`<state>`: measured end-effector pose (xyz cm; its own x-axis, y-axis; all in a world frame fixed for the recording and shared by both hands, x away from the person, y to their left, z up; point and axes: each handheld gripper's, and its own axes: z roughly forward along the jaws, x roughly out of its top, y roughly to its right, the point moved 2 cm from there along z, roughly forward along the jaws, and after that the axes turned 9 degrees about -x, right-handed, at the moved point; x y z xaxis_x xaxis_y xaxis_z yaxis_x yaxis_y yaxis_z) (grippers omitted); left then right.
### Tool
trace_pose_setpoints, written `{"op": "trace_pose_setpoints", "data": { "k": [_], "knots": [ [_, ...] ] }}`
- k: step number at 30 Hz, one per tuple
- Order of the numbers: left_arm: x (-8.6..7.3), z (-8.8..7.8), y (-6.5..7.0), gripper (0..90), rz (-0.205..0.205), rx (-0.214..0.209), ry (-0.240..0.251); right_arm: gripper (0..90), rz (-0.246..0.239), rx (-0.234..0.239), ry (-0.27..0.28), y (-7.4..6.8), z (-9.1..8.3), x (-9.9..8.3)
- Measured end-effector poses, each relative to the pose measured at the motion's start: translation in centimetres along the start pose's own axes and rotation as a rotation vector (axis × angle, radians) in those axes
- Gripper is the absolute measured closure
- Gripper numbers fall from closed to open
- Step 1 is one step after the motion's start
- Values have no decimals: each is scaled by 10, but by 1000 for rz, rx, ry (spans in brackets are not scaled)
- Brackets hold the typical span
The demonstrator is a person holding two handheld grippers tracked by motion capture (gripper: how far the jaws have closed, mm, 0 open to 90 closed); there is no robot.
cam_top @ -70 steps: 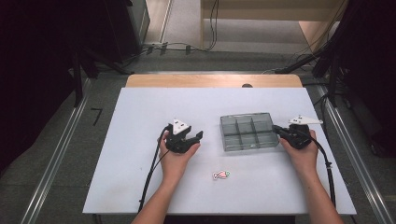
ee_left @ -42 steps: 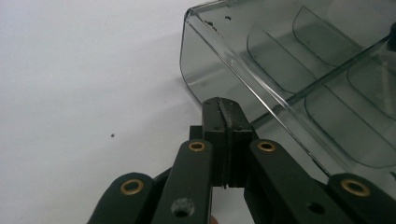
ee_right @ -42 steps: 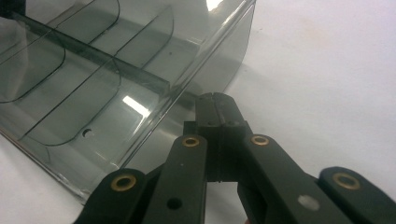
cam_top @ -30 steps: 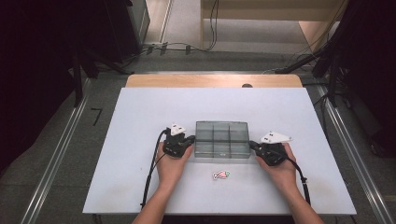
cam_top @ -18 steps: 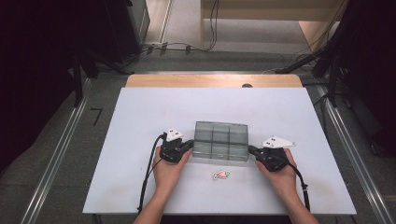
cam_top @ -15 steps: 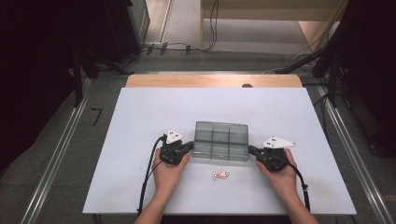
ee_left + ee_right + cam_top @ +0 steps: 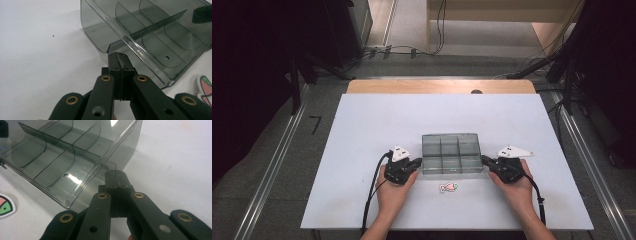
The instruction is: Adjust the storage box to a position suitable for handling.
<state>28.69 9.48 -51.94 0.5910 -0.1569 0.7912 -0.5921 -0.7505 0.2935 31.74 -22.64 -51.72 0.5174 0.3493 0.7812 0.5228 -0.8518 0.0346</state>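
A clear smoky-grey compartment box stands on the white table, its several cells bare. My left gripper is shut, and its tips rest against the box's left end wall near the front corner. My right gripper is also shut, with its tips against the box's right end wall. Nothing lies between either pair of jaws. A small red, green and white sticker-like piece lies flat on the table just in front of the box.
The table's wooden far edge has a dark hole in it. Metal rails run along both sides of the table, and cables lie on the floor beyond. A black cable trails from each gripper toward the person.
The box slid left from the table's right side to the middle, with the right gripper at its end. The left gripper came up to the box's left end, then drifted slightly nearer the person.
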Motion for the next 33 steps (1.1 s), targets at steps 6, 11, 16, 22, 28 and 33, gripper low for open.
{"op": "trace_pose_setpoints", "data": {
  "k": [6, 11, 16, 22, 28, 33],
  "knots": [
    [-2, -3, -3, 900, -14, 1, 2, 881, -7, 9, 1, -5, 1, 0],
    [-1, -5, -6, 900, -9, -27, -3, 880, -5, 34, -8, -3, 0, 1],
    [1, -19, -18, 900, 2, -10, 32, 850, 27, 0, 0, 7, -9, 7],
    [3, -41, -24, 811, 28, -70, 97, 665, 76, 19, 118, 23, -31, 14],
    [4, -46, -15, 620, 71, -144, 102, 373, 52, 116, 164, 19, -48, 23],
    [5, -51, -11, 435, 89, -202, 116, 131, -16, 183, 178, 1, -56, 30]
  ]
}}
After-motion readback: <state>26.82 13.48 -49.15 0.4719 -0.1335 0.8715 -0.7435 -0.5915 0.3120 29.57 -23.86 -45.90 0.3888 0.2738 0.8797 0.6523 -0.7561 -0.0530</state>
